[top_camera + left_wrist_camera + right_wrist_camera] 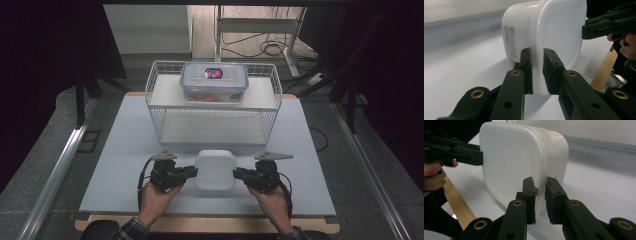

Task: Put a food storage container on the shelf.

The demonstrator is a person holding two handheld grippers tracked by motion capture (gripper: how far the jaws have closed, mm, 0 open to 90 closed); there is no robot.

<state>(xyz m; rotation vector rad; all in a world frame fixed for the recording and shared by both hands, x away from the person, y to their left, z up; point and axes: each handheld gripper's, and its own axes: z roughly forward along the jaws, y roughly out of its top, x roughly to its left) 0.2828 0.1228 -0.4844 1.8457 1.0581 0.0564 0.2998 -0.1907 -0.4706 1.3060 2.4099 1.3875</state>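
Both grippers' fingers [526, 65] clamp opposite rims of the one white container [215, 170] on the tabletop [125, 150], left gripper [190, 172] and right gripper [240, 174].

Clear box [214, 81] contents indistinct

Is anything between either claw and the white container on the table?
No. The left claw and right claw each pinch the rim of the white container from opposite sides, with nothing visible between.
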